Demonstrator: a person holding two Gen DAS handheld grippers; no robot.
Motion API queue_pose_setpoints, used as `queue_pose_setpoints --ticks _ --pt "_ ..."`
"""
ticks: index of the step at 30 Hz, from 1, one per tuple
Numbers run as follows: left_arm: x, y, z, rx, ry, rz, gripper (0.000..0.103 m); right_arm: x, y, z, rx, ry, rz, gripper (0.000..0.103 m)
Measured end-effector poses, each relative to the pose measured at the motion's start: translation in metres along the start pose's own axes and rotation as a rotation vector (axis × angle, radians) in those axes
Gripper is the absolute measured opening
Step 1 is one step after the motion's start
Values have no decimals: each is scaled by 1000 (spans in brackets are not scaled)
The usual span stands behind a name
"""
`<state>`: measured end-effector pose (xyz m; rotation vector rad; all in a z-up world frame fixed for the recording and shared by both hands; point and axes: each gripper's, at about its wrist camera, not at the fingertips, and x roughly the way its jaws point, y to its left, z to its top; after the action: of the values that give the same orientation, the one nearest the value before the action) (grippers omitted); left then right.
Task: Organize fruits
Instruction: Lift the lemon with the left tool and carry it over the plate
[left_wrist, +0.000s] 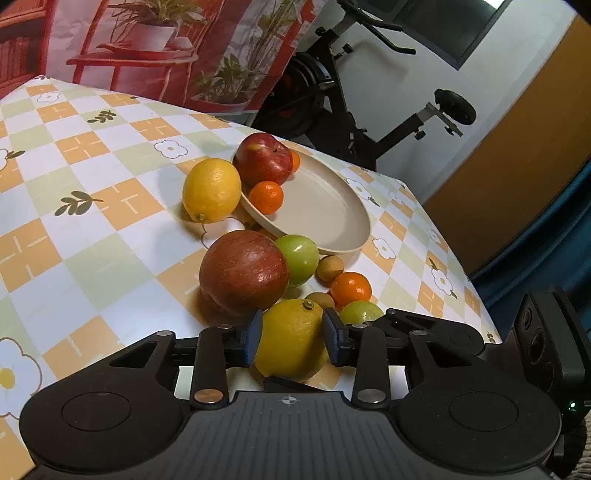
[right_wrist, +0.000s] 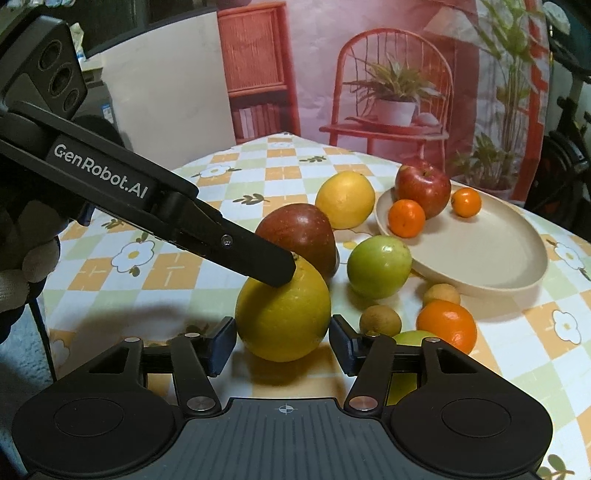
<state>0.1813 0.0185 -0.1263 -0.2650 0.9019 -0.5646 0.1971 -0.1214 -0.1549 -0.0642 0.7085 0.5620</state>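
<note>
**A:** Nearest the left wrist lens, what is seen?

**B:** Ribbed black plastic of the left gripper (left_wrist: 291, 341), with blue pads (left_wrist: 254, 341) set on either side of a dimpled yellow lemon (left_wrist: 291, 338). The left pad is pressed to the peel; whether the right one touches cannot be told, so the grip itself cannot be judged.

**A:** And beyond it?

**B:** A glossy red apple (left_wrist: 243, 273) is seen just behind the lemon, touching a smooth green fruit (left_wrist: 299, 258). Two small brown round fruits, a tangerine (left_wrist: 351, 288) and another green fruit are clustered to the right. Farther on, a matte beige oval plate (left_wrist: 325, 206) is tilted on a second lemon (left_wrist: 211, 190); a second apple (left_wrist: 263, 158) and two small tangerines are held in it. Everything is laid on a checked tablecloth (left_wrist: 92, 229) printed with flowers.

**A:** From the right wrist?

**B:** The right gripper (right_wrist: 282, 345) is seen spread wide, its pads flanking the same lemon (right_wrist: 282, 317) with gaps on both sides, nothing grasped. The lemon is shown resting on the cloth at the table's near edge, with the left gripper's black finger (right_wrist: 258, 258) laid against its top from the left. A printed backdrop (right_wrist: 388, 92) of a red chair and potted plant is hung behind.
</note>
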Motion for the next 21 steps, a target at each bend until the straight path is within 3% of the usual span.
queue_pose_setpoints --ticks 10,21 --pt "-1 -10 6 17 -6 -19 40 -10 -5 5 28 -24 -5 50" --pt "-4 -51 62 105 -96 -53 39 -46 -41 56 26 -117 -62 50"
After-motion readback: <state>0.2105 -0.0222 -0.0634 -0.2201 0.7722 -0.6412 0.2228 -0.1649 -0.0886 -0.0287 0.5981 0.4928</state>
